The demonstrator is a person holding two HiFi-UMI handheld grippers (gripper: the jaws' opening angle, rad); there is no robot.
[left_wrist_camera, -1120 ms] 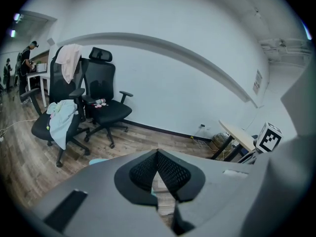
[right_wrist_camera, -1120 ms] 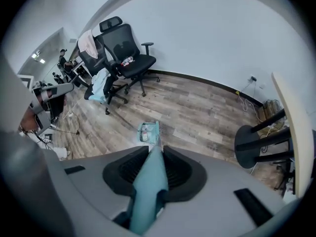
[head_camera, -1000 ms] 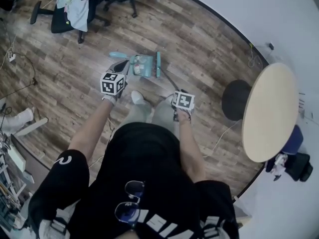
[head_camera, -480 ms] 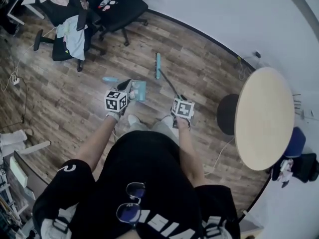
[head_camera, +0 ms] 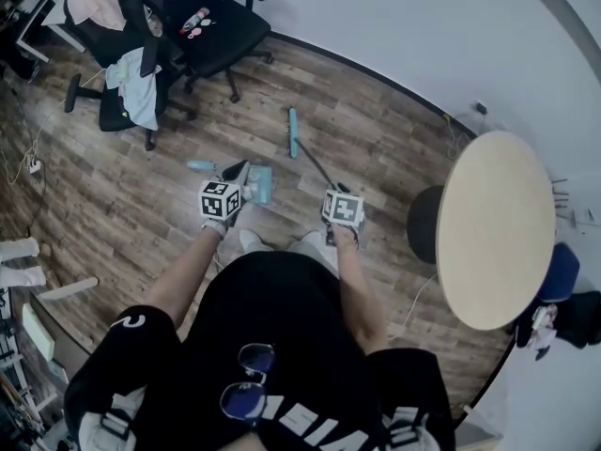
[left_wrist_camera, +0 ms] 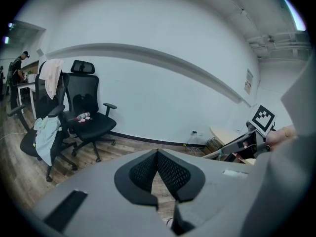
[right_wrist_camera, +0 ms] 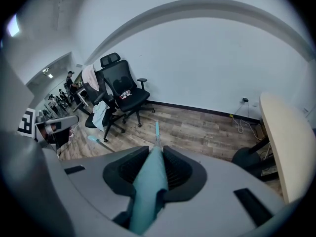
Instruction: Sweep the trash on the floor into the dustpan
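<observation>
A teal dustpan (head_camera: pixel 260 182) lies on the wood floor in front of my feet, its teal handle grip (head_camera: pixel 199 166) pointing left. My left gripper (head_camera: pixel 237 169) is over the pan's left side. In the left gripper view its jaws (left_wrist_camera: pixel 157 154) meet at the tips with nothing between them. My right gripper (head_camera: pixel 336 188) is shut on the teal broom handle (right_wrist_camera: pixel 148 181). The broom head (head_camera: pixel 294 132) rests on the floor beyond the dustpan. No loose trash can be made out on the floor.
Two black office chairs (head_camera: pixel 202 26) (head_camera: pixel 122 83), draped with clothes, stand at the back left. A round wooden table (head_camera: pixel 495 228) on a black base (head_camera: pixel 421 216) stands at the right. A white wall curves behind, and cables (head_camera: pixel 28 163) trail at the left.
The head camera has risen, so the floor looks farther away. The broom head, which was against the dustpan's right edge, now lies apart from and beyond it. The right gripper still holds the handle.
</observation>
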